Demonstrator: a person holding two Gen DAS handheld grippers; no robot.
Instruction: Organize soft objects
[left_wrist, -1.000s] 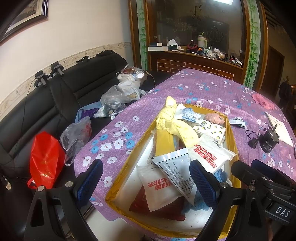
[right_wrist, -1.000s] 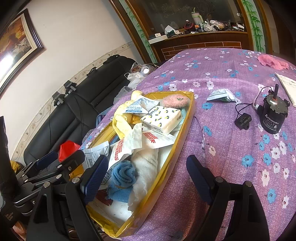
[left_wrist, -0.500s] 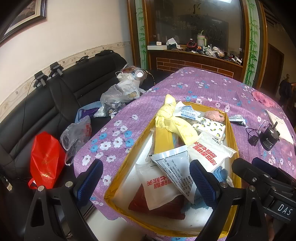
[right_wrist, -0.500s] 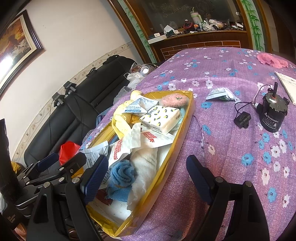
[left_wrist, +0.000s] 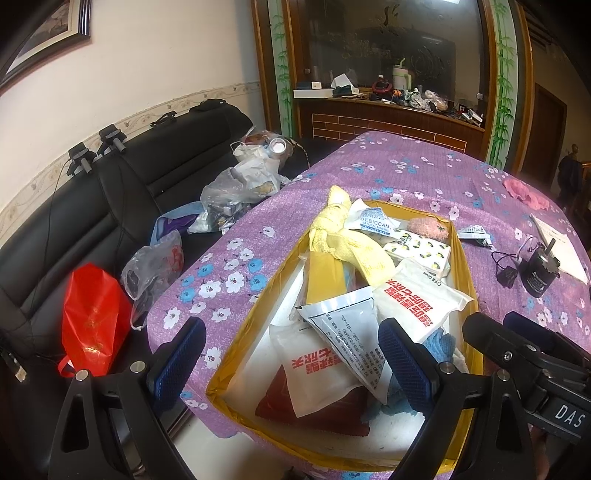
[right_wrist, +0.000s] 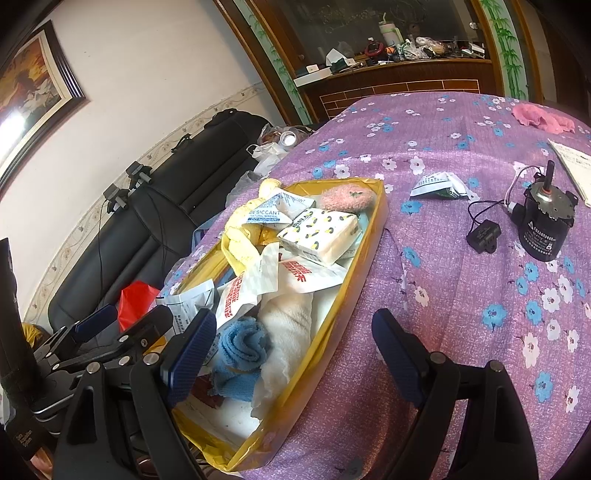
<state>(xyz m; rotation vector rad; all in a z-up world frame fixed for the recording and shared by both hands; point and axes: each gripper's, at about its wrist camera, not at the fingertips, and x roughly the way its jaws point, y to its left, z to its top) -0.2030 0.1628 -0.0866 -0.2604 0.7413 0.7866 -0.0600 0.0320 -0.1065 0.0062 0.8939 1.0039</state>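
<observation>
A yellow box (left_wrist: 466, 273) (right_wrist: 364, 254) on the purple flowered table holds soft items: a yellow cloth (left_wrist: 343, 236) (right_wrist: 240, 240), a pink fuzzy pad (left_wrist: 428, 229) (right_wrist: 345, 197), a blue cloth (right_wrist: 242, 341), a white towel (right_wrist: 291, 325), a tissue pack (right_wrist: 319, 236) and white packets (left_wrist: 417, 301). My left gripper (left_wrist: 291, 365) is open and empty above the box's near left corner. My right gripper (right_wrist: 295, 350) is open and empty above the box's near right rim.
A black motor (right_wrist: 543, 229) with wires, a crumpled packet (right_wrist: 439, 186), a pink cloth (right_wrist: 543, 118) and paper (right_wrist: 572, 162) lie on the table right of the box. A black sofa (left_wrist: 110, 206) with plastic bags and a red bag (left_wrist: 94, 321) stands left.
Both grippers have drawn back and risen slightly from the box, so it looks a little smaller. Both stay open. Nothing in the box has moved.
</observation>
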